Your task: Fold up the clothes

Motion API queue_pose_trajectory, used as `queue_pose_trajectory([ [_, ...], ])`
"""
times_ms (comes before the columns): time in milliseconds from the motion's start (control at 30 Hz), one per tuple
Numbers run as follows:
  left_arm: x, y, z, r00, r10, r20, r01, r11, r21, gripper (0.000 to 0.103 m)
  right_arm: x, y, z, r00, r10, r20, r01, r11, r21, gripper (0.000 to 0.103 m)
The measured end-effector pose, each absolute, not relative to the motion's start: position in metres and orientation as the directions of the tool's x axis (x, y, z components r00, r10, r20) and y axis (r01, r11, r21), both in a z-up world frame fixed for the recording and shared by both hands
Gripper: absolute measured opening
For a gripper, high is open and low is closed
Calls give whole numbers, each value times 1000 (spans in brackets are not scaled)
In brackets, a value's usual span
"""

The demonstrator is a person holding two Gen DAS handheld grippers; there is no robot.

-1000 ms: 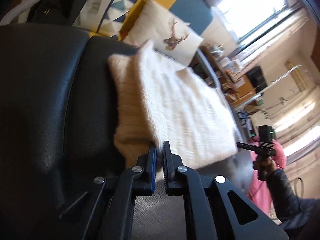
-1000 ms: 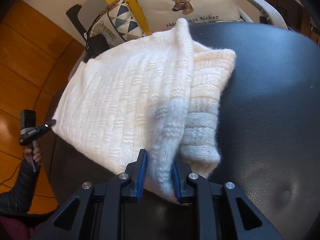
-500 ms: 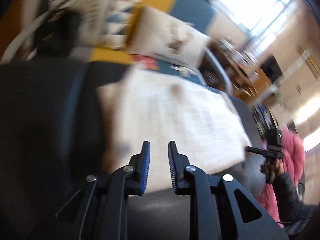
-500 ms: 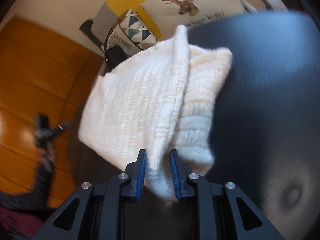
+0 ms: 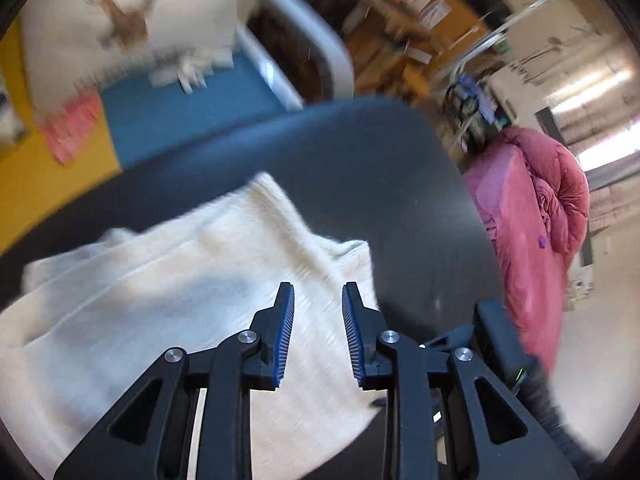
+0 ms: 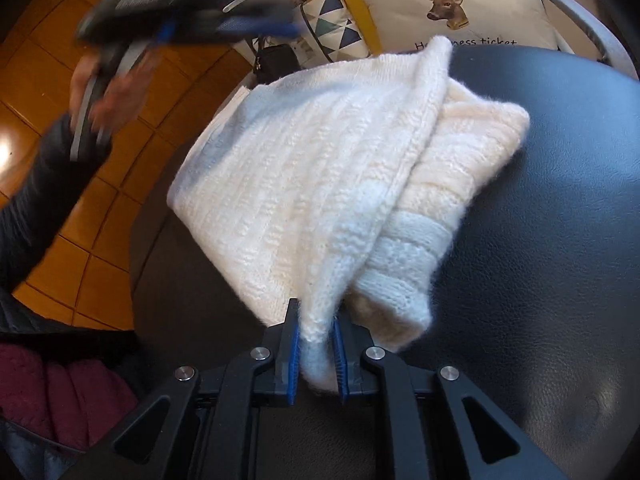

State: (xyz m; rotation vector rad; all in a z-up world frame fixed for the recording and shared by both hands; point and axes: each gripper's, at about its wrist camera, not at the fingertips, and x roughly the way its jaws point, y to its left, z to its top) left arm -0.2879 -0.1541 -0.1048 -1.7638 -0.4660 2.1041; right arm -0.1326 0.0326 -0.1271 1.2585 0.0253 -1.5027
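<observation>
Black leather seat [image 6: 560, 208] fills the foreground, with two cushions behind it: a deer cushion [image 6: 460, 0] and a triangle-print cushion [image 6: 332, 20]. One cream knit sweater [image 6: 320, 184] lies folded on the seat, ribbed and fuzzy, its top layer doubled over a paler under layer. The right gripper [image 6: 314, 354] pinches the sweater's near corner, its jaws having just closed further, while the left gripper [image 5: 317, 334] hangs over the sweater, jaws just opened and holding nothing.

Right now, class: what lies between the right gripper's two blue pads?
A bunched corner of the white knitted sweater sits pinched between the right gripper pads, seen in the right wrist view.
</observation>
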Motion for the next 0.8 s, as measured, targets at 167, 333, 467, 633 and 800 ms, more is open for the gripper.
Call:
queue_pose_trajectory([
  [167, -333, -141, -138, -33, 386, -922, 63, -920, -388, 28, -136, 34, -135, 206, -732, -649, 716, -340, 610, 14],
  [333, -347, -135, -154, 51, 322, -945, 104, -943, -316, 28, -137, 34, -138, 214, -750, -626, 715, -316, 624, 14],
  [467, -355, -122, -161, 108, 257, -960, 89, -965, -248, 28, -132, 35, -135, 210, -747, -631, 726, -314, 612, 14],
  [633, -358, -107, -167, 166, 159, -973, 55, -987, -152, 28, -132, 19, -138, 218, -743, -633, 718, -318, 620, 15],
  [800, -344, -94, -156, 79, 55, -995, -7, -998, -56, 7, -131, 17, -136, 191, -744, -640, 735, -324, 595, 17],
])
